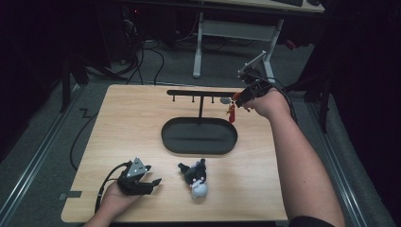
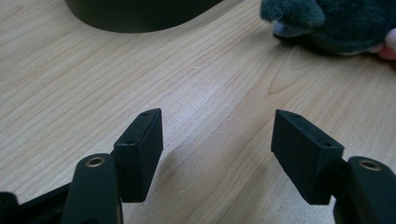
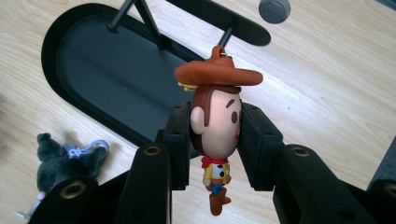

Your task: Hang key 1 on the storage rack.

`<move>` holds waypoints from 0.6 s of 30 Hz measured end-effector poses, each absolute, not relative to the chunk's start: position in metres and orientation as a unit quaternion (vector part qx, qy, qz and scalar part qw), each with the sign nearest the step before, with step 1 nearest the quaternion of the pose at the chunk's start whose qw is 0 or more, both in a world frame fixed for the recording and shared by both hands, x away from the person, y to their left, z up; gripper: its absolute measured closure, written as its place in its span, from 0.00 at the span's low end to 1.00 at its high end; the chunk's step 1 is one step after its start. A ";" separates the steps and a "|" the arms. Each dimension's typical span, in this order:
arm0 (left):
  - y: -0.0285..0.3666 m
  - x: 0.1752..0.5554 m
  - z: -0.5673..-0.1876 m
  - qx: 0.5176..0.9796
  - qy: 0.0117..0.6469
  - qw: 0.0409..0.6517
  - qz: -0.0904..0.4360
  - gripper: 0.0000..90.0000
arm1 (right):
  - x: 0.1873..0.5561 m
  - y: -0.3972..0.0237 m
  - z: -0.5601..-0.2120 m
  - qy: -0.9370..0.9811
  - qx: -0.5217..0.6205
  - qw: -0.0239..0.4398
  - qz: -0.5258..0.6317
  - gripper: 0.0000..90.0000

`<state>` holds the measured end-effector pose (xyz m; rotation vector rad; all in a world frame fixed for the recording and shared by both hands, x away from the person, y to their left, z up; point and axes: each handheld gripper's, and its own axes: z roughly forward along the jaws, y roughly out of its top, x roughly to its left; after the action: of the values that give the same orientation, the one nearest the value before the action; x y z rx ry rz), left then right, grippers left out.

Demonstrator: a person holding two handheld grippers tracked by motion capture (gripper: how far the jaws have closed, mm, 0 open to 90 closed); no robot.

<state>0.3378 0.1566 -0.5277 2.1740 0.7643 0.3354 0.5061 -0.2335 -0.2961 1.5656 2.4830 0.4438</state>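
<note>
A cowboy figure keychain with a brown hat hangs between the jaws of my right gripper, which is shut on its head. In the high view the cowboy figure is at the right end of the black hanger bar, held by the right gripper. Its top loop is right under the end peg; I cannot tell if it is hooked on. My left gripper rests open on the table at the front left, its jaws holding nothing.
The bar stands on a black oval tray. A dark grey plush toy with a clip lies in front of the tray, right of the left gripper. A small grey disc lies by the bar's end. Desk legs and cables are beyond the table.
</note>
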 end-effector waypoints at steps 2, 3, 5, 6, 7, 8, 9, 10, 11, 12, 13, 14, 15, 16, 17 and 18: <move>0.156 0.338 -0.528 0.858 0.301 0.395 0.132 0.38 | 0.505 -0.236 -0.298 0.831 0.528 0.086 0.150 0.74; 0.156 0.338 -0.528 0.858 0.301 0.395 0.132 0.38 | 0.505 -0.237 -0.299 0.831 0.529 0.085 0.149 0.74; 0.156 0.338 -0.528 0.858 0.301 0.395 0.132 0.38 | 0.504 -0.239 -0.301 0.829 0.531 0.084 0.151 0.74; 0.156 0.338 -0.528 0.858 0.301 0.395 0.132 0.38 | 0.504 -0.242 -0.305 0.828 0.534 0.083 0.149 0.74; 0.156 0.337 -0.528 0.858 0.301 0.395 0.132 0.38 | 0.503 -0.243 -0.308 0.827 0.535 0.081 0.150 0.74; 0.156 0.337 -0.528 0.858 0.301 0.395 0.132 0.38 | 0.503 -0.244 -0.310 0.827 0.536 0.079 0.149 0.74; 0.156 0.337 -0.528 0.858 0.301 0.395 0.132 0.38 | 0.502 -0.245 -0.313 0.826 0.538 0.077 0.150 0.74; 0.155 0.337 -0.528 0.858 0.301 0.395 0.132 0.38 | 0.502 -0.247 -0.317 0.826 0.538 0.075 0.149 0.74; 0.155 0.337 -0.528 0.858 0.301 0.395 0.132 0.38 | 0.502 -0.247 -0.317 0.826 0.538 0.075 0.149 0.74; 0.155 0.337 -0.529 0.859 0.301 0.394 0.132 0.38 | 0.502 -0.248 -0.324 0.824 0.541 0.072 0.151 0.74; 0.155 0.337 -0.529 0.859 0.301 0.394 0.132 0.38 | 0.502 -0.248 -0.324 0.824 0.541 0.072 0.151 0.74; 0.155 0.337 -0.529 0.859 0.301 0.393 0.132 0.38 | 0.502 -0.250 -0.332 0.823 0.543 0.068 0.153 0.74; 0.155 0.337 -0.529 0.859 0.301 0.393 0.132 0.38 | 0.502 -0.250 -0.332 0.823 0.543 0.068 0.153 0.74; 0.155 0.337 -0.529 0.859 0.301 0.393 0.132 0.38 | 0.502 -0.250 -0.335 0.822 0.544 0.068 0.154 0.74; 0.155 0.337 -0.529 0.859 0.301 0.392 0.132 0.38 | 0.503 -0.250 -0.339 0.820 0.547 0.064 0.155 0.74; 0.155 0.337 -0.529 0.859 0.301 0.392 0.131 0.38 | 0.503 -0.250 -0.346 0.820 0.547 0.060 0.157 0.74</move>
<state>0.3374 0.1552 -0.5290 2.1814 0.7650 0.3336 0.5032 -0.2501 -0.3456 1.6542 2.4831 0.4756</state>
